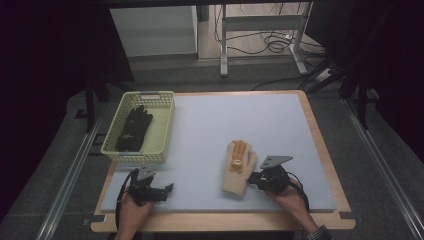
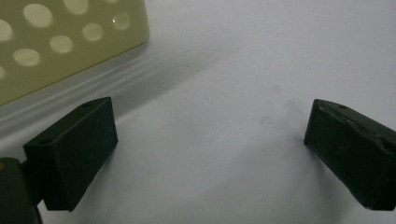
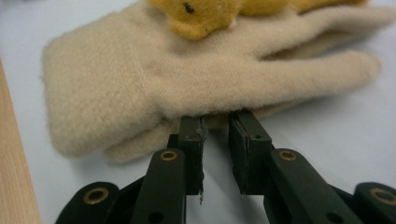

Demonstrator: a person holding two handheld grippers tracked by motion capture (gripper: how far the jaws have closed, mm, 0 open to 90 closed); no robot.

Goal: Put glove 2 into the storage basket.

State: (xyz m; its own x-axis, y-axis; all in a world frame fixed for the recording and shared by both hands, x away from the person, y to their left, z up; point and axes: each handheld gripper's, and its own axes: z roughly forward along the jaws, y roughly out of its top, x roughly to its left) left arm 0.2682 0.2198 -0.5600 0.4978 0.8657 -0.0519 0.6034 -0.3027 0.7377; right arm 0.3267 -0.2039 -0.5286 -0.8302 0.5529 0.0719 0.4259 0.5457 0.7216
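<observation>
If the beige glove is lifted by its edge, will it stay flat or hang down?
The beige glove looks like soft fuzzy knit, so it would probably droop. It seems light, and should drag across the mat rather than roll. The right hand-held gripper is at its edge; fuzzy fabric should not slip easily.

A lab-like test room is indicated by dark curtains, floor cables, metal rails and a padded table.
</observation>
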